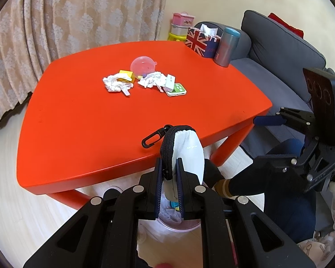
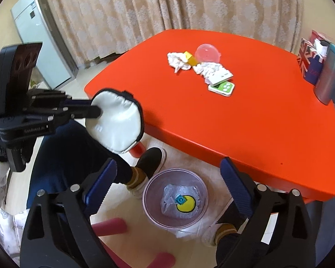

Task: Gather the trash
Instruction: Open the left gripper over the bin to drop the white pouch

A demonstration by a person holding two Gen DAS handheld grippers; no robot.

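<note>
My left gripper [image 1: 170, 176] is shut on a white zip pouch [image 1: 189, 149] with a black zipper and clip, held at the near edge of the red table [image 1: 78, 122], above a clear bin [image 2: 175, 197] on the floor. The pouch also shows in the right wrist view [image 2: 116, 122]. My right gripper [image 2: 167, 192] is open and empty above the bin, which holds crumpled tissue and a yellow lid. On the table lie two crumpled tissues [image 1: 116, 84] [image 1: 150, 79], a yellow box [image 1: 127, 74], a pink round lid [image 1: 143, 63], a white box [image 1: 169, 82] and a green-faced phone [image 1: 177, 90].
A Union Jack tissue box [image 1: 201, 41] and a grey-blue flask [image 1: 226, 47] stand at the table's far right corner. A grey sofa [image 1: 285, 51] is to the right, curtains behind. The person's feet [image 2: 151, 158] are beside the bin. A pink bar [image 2: 110, 225] lies nearby.
</note>
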